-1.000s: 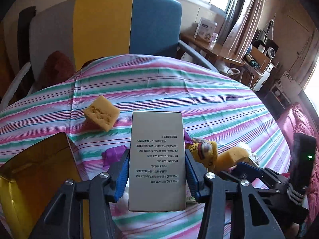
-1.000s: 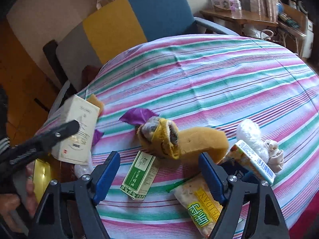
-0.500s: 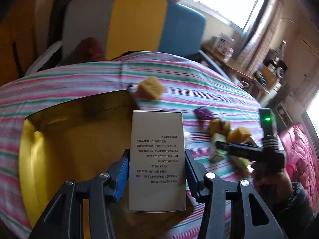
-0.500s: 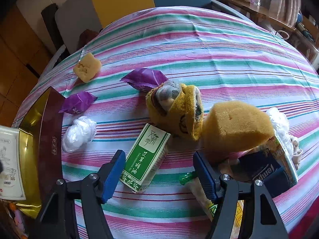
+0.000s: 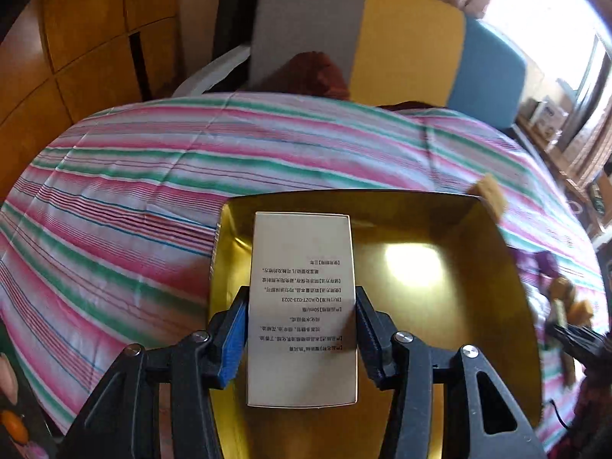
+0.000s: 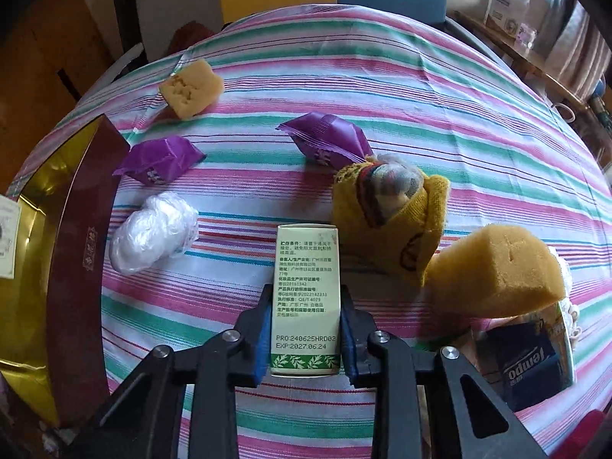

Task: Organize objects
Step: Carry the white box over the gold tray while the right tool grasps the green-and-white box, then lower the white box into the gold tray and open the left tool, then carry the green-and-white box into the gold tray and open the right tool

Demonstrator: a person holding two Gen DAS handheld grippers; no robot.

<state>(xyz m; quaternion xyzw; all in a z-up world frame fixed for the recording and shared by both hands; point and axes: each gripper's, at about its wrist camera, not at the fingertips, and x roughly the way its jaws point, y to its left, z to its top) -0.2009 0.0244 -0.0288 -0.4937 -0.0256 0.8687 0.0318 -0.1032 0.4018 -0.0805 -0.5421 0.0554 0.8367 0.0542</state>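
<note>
My left gripper is shut on a cream carton with printed text, held over the gold-lined box on the striped tablecloth. My right gripper has its jaws closing on a small green-and-white carton; both blue pads press its sides. That gold box, with its dark red outer wall, lies at the left edge of the right wrist view.
On the cloth lie two purple packets, a white plastic wad, a yellow sock bundle, two sponges and a Tempo tissue pack. A colour-blocked chair stands behind the table.
The left gripper carried the cream carton leftward until it hung over the gold box. The right gripper dropped onto the green carton and closed on it.
</note>
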